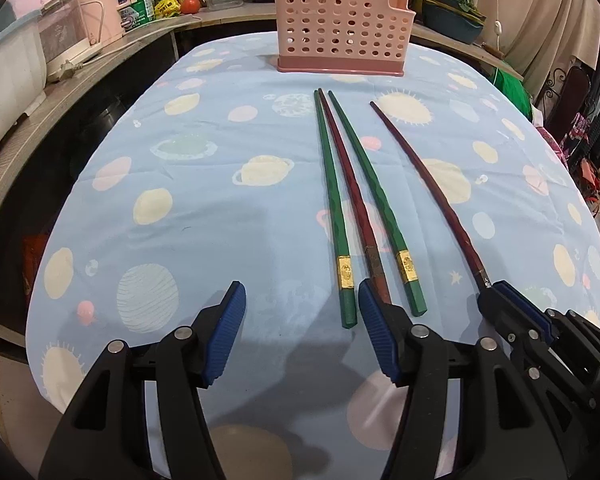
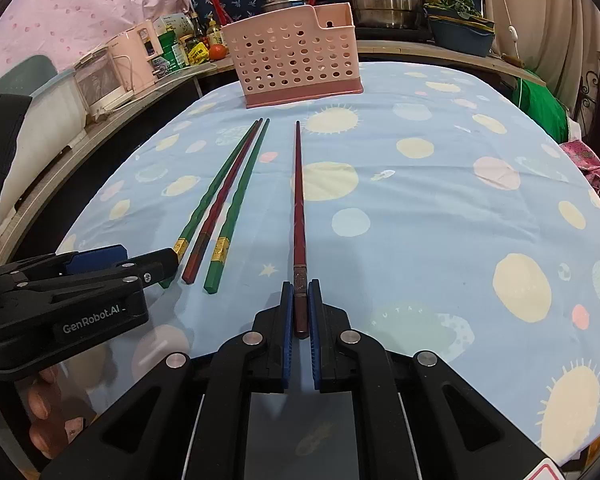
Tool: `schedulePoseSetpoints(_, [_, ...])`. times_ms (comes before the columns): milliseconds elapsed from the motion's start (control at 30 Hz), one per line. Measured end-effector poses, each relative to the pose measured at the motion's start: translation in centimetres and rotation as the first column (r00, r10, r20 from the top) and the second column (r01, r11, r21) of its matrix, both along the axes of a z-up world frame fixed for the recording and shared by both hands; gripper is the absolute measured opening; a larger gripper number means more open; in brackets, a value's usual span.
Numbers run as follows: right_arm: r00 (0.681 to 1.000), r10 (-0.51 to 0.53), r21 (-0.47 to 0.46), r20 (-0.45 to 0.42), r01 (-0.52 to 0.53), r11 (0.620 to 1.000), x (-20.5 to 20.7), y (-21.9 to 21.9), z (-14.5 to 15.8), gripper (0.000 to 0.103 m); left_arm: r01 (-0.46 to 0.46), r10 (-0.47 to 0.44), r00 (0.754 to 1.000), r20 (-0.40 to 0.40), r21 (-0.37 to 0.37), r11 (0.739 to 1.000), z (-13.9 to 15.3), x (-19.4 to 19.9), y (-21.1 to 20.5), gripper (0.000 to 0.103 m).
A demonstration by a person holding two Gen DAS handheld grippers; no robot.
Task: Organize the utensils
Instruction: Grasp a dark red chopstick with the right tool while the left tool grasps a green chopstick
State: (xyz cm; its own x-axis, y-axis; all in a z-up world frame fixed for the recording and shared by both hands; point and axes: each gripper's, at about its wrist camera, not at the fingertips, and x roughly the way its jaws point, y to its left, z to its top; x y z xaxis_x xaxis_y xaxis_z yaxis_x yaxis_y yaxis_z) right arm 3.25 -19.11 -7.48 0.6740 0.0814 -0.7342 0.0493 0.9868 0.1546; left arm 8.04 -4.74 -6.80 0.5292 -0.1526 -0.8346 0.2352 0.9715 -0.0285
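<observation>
So the right gripper [image 2: 300, 312] is pinching the butt end of a lone red chopstick [image 2: 299, 200] on the planet-print tablecloth [image 2: 420, 208], while the left gripper [image 1: 300, 320] sits spread apart, nothing between its pads, by three more chopsticks [image 1: 340, 200] short of the pink holder [image 1: 342, 24].
</observation>
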Motion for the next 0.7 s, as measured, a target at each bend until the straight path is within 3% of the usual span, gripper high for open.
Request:
schedulePoseSetpoints(233, [1.000, 0.001, 0.003, 0.002, -0.001, 1.000, -0.05, -0.05, -0.06, 0.007, -0.003, 0.003, 1.000, 0.013, 0.018, 1.000, -0.27, 0.24, -0.27, 0.053])
schedulePoseSetpoints(300, [1.000, 0.002, 0.003, 0.002, -0.002, 1.000, -0.04, -0.04, -0.05, 0.007, 0.002, -0.003, 1.000, 0.018, 0.019, 1.000, -0.22, 0.18, -0.37, 0.044])
schedulePoseSetpoints(367, [1.000, 0.001, 0.001, 0.001, -0.001, 1.000, -0.05, -0.02, -0.07, 0.007, 0.012, -0.013, 1.000, 0.024, 0.024, 1.000, -0.14, 0.08, -0.55, 0.028])
schedulePoseSetpoints(500, [1.000, 0.001, 0.003, 0.002, -0.001, 1.000, -0.06, -0.07, -0.07, 0.007, 0.024, -0.024, 0.999, 0.023, 0.015, 1.000, -0.12, -0.03, -0.59, 0.017])
schedulePoseSetpoints(567, [1.000, 0.001, 0.003, 0.001, -0.001, 1.000, -0.08, -0.05, -0.07, 0.007, 0.029, -0.030, 0.999, 0.020, 0.007, 1.000, -0.08, -0.10, -0.56, 0.007])
schedulePoseSetpoints(700, [1.000, 0.001, 0.004, 0.002, -0.001, 1.000, -0.10, -0.06, -0.08, 0.007, 0.041, -0.041, 0.999, 0.014, -0.008, 0.999, -0.02, -0.27, -0.55, 0.007])
